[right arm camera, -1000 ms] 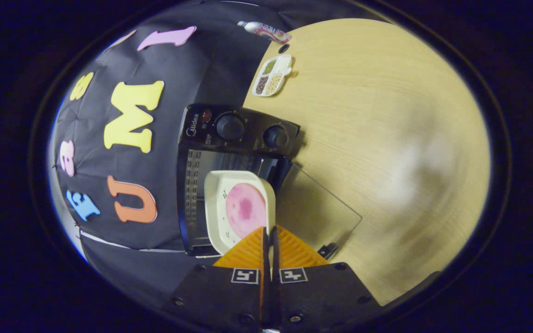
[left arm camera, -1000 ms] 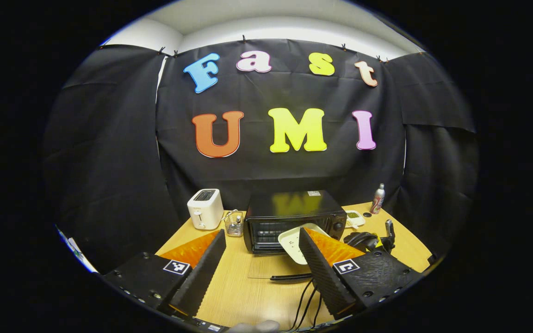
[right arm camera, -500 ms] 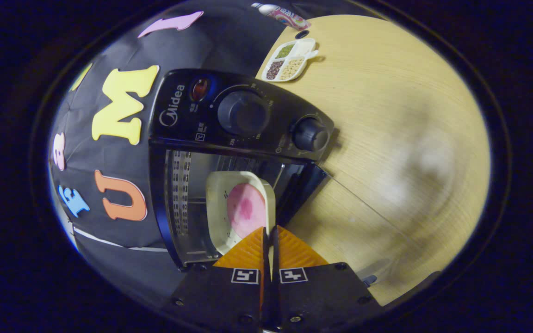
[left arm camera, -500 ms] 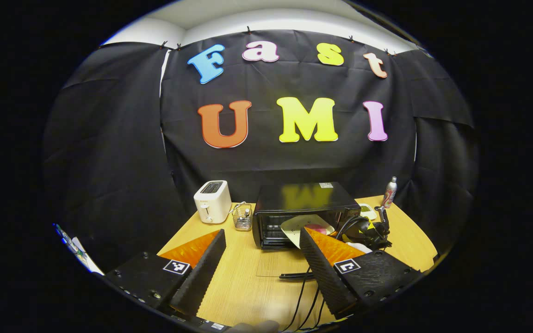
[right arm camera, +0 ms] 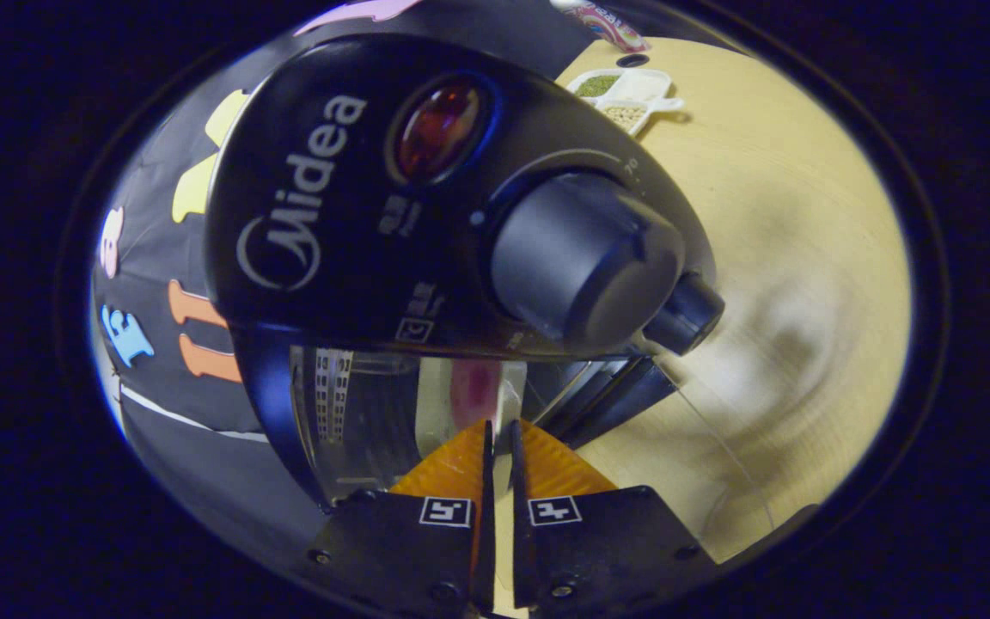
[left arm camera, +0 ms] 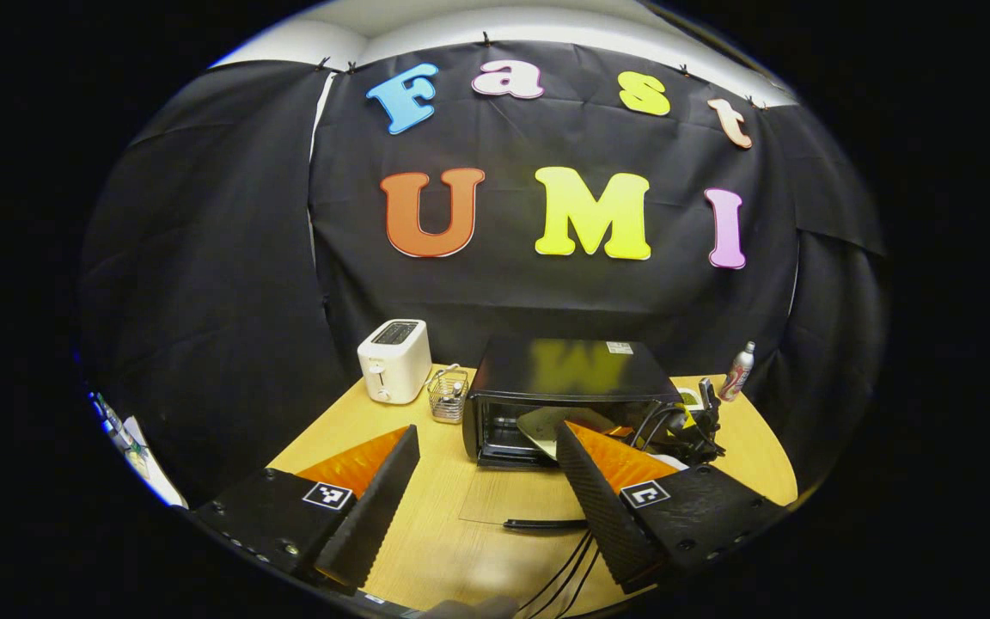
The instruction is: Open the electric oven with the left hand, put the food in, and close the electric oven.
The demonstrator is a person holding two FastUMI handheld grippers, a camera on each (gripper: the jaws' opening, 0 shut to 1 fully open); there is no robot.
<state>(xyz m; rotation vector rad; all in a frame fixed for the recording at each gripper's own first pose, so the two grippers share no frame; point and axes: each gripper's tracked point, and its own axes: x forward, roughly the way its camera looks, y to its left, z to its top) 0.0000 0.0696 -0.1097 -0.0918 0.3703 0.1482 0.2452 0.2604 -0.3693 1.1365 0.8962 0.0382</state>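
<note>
In the left gripper view the black electric oven (left arm camera: pixel 565 378) stands mid-table, its glass door (left arm camera: pixel 508 495) folded down flat. My left gripper (left arm camera: pixel 486 430) hovers open in front of it with nothing between its fingers. The right gripper (left arm camera: pixel 686 425) reaches in from the oven's right side, holding the cream plate (left arm camera: pixel 546 421) partly inside the mouth. In the right gripper view the oven's control panel (right arm camera: pixel 332 215) and knobs (right arm camera: pixel 585 254) loom close. The right gripper (right arm camera: pixel 499 425) is shut on the rim of the plate (right arm camera: pixel 508 391), which carries pink food (right arm camera: pixel 476 387) inside the cavity.
A white toaster (left arm camera: pixel 394 371) and a small wire basket (left arm camera: pixel 446 404) stand left of the oven. A bottle (left arm camera: pixel 737 371) stands at the back right, near a divided dish of beans (right arm camera: pixel 624 90). Black cables (left arm camera: pixel 564 567) trail over the wooden table (left arm camera: pixel 426 550) near me.
The right gripper has carried the plate forward from outside the oven mouth into the cavity, so the panel now looms close. My left gripper stays open, shifted slightly.
</note>
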